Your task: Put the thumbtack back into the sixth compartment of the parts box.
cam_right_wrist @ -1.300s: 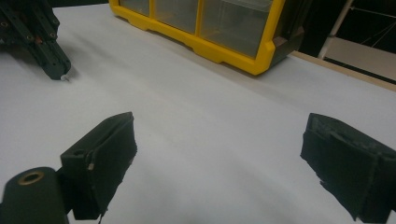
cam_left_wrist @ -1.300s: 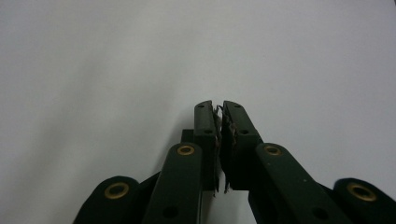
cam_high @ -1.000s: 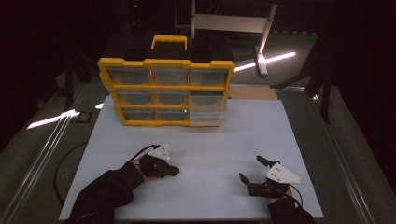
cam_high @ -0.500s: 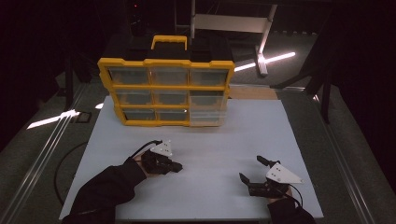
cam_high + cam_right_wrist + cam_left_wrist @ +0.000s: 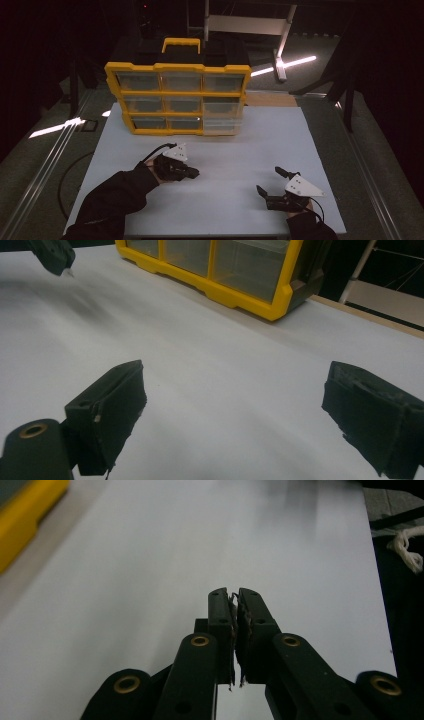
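two grippers are over one white table (image 5: 225, 150), and one yellow organizer case (image 5: 177, 97) stands upright at the table's far edge, well apart from both. its front shows nine clear drawers in three rows of three, and one yellow handle on top. the left gripper (image 5: 192, 173) sits left of centre, nearer the case, its two jaws pressed together with nothing between them, as the left gripper view shows. the right gripper (image 5: 267, 182) is near the table's front right, its two jaws spread wide and empty over bare table.
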A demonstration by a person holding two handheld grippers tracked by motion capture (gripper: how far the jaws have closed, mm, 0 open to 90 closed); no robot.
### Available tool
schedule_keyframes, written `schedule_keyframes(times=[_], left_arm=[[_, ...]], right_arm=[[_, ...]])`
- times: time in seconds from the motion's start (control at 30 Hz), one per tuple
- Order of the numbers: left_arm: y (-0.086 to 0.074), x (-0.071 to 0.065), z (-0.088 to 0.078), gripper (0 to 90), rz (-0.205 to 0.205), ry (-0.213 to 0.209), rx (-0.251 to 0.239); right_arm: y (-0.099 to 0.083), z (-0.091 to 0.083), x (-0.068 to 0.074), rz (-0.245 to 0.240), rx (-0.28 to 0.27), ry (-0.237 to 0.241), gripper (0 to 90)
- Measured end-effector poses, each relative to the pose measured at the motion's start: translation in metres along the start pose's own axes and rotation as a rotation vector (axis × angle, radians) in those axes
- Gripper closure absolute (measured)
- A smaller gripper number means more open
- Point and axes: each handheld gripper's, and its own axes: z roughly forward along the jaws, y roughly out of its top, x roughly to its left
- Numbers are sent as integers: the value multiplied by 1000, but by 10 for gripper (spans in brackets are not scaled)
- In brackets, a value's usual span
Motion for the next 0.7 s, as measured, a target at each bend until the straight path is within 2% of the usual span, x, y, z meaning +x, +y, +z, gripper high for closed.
schedule_keyframes(times=[0.4, 0.57, 0.7], left_arm=[[36, 1, -19, 864, 34, -2, -31], [52, 3, -27, 864, 39, -18, -65], [66, 4, -34, 863, 50, -10, -80]], right_arm=[[0, 0, 0, -1, -1, 0, 99], [0, 0, 0, -1, -1, 0, 99], [0, 0, 0, 1, 1, 0, 99]])
